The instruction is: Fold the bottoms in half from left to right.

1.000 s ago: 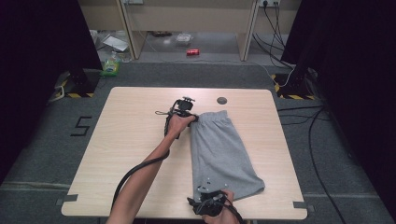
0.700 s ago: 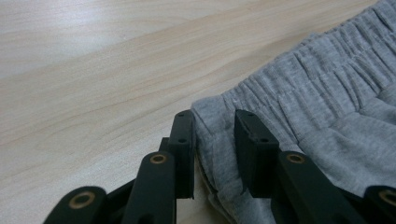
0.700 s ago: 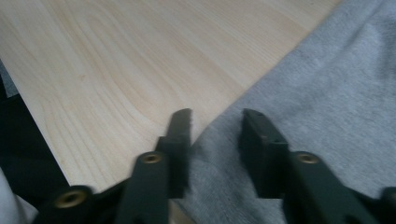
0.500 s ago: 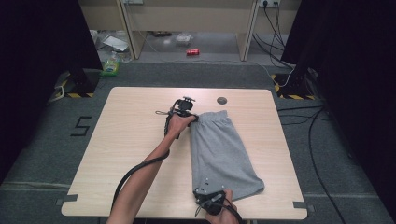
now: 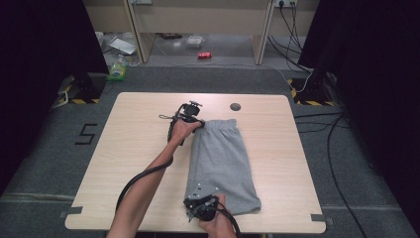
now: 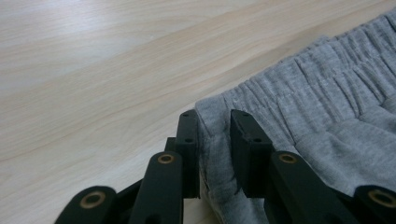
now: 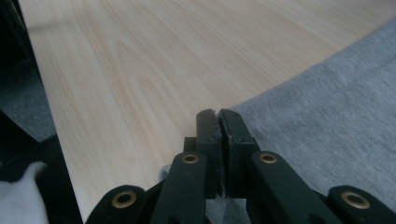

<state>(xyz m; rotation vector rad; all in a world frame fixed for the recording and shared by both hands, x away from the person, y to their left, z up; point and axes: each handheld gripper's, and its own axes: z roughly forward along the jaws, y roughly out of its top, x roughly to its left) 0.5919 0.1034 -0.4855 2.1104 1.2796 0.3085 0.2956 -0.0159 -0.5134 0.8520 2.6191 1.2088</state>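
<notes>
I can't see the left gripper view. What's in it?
Two black jaws of the left claw stand a little apart around the corner of grey shorts' gathered waistband, with cloth between them. Pale wooden table lies behind.

I count one pair of grey shorts (image 5: 221, 163) lying on one wooden table (image 5: 129, 144). Two grippers work it, my left gripper (image 5: 194, 112) and right gripper (image 5: 197, 198). On the floor beyond: one red can (image 5: 204, 55) and one green-labelled bottle (image 5: 118, 70).
</notes>
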